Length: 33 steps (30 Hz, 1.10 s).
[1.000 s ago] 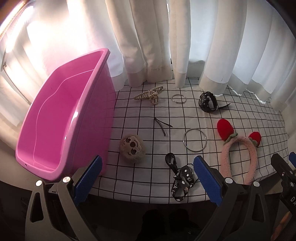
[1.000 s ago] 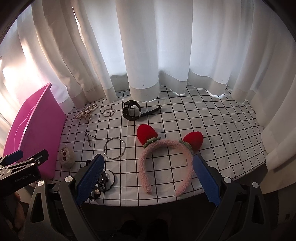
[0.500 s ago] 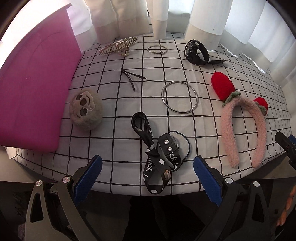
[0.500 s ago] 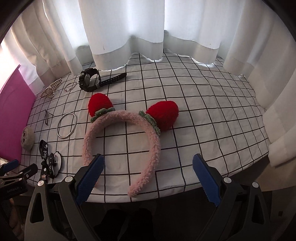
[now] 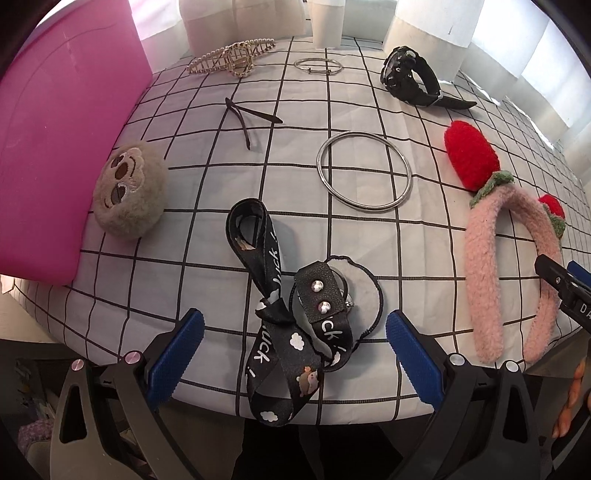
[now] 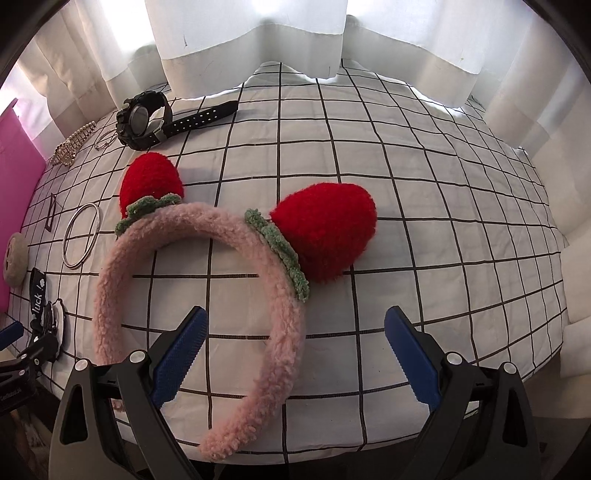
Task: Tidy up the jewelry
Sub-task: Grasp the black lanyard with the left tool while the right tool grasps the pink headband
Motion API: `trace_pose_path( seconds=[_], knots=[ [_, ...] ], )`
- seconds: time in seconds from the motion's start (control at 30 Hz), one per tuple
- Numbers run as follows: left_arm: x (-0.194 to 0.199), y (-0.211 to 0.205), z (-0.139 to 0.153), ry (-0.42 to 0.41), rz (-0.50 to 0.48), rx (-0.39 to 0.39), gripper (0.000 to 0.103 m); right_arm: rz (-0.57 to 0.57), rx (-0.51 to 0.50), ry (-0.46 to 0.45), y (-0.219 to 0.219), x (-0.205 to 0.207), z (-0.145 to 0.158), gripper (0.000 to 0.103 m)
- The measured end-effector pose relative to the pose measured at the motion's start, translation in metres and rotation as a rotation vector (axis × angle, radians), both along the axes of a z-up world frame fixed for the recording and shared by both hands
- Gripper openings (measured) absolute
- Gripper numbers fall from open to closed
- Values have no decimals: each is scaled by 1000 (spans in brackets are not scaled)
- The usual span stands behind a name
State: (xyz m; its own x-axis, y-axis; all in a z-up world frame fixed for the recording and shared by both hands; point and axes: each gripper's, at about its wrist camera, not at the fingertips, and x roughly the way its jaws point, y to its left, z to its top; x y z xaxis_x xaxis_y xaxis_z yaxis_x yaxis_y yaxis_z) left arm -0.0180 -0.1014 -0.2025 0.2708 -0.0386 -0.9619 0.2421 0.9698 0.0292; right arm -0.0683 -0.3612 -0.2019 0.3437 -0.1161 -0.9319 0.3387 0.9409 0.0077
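Observation:
My left gripper is open at the table's near edge, its jaws either side of a black printed strap with a studded tab. My right gripper is open, its jaws either side of the right arm of a pink fuzzy headband with red strawberry ears. The headband also shows in the left wrist view. A pink bin stands at the left. A large silver bangle, a black hair clip, a plush face, a gold claw clip, a thin bracelet and a black watch lie on the cloth.
The table wears a white cloth with a black grid. White curtains hang along the far edge. The right gripper's tip shows at the right in the left wrist view, and the left one at the left in the right wrist view.
Both grippers have moved forward and down toward the table. The strap now lies between the left jaws and the headband's arm between the right jaws. Nothing was taken hold of.

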Motion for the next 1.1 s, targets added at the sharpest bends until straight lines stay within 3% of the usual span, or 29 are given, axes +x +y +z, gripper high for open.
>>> trace_pose_path(
  seconds=[0.2, 0.5, 0.8, 0.93, 1.03, 1.1],
  knots=[
    [4, -7, -15, 8, 18, -13, 98, 6, 9, 15, -4, 7, -13, 92],
    [-6, -4, -19, -83, 20, -40, 98, 18, -3, -20, -9, 6, -20, 94],
    [-15, 0, -23, -69, 17, -40, 96, 28, -6, -39, -7, 1, -19, 94],
    [-15, -5, -16, -80, -10, -45, 87, 40, 2, -36, -5, 1, -18, 93],
    [-17, -12, -12, -89, -37, -51, 70, 49, 6, -41, -4, 2, -17, 91],
    [-20, -15, -9, -92, -54, -57, 58, 71, 1, -52, 0, 2, -14, 77]
  ],
)
